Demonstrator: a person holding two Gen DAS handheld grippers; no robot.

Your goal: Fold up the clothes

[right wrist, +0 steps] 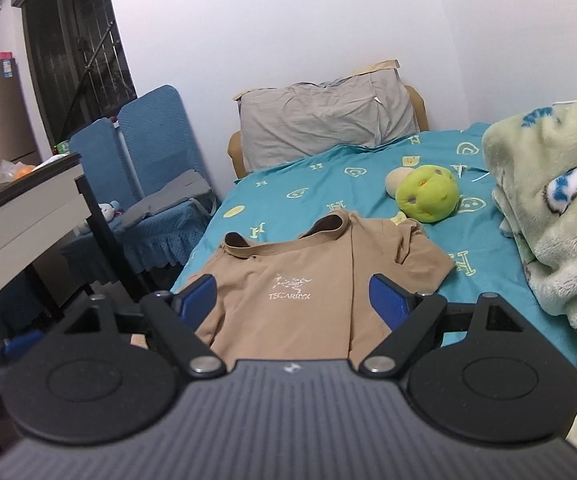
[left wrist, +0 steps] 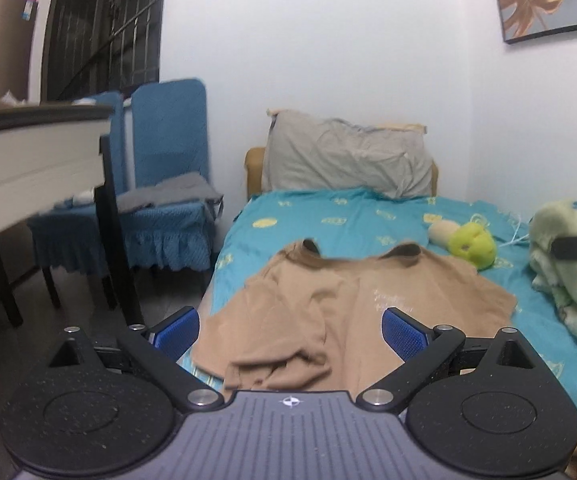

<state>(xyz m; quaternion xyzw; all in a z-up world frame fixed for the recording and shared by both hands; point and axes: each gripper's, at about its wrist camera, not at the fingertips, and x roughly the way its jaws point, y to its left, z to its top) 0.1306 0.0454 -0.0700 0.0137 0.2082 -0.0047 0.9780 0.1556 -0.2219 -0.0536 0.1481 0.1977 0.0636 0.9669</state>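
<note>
One tan cotton T-shirt (right wrist: 300, 280) lying rumpled, left side folded over, on the teal patterned bedsheet (right wrist: 328, 184) | one green plush toy (right wrist: 426, 194) far right | left gripper (left wrist: 290, 332) and right gripper (right wrist: 294, 300) hovering near, jaws gaping wide, holding nothing

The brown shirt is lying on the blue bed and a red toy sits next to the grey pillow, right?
Almost. The toy is green, not red; the right wrist view shows it clearly. The brown shirt does lie on the blue bed, near the grey pillow.
</note>
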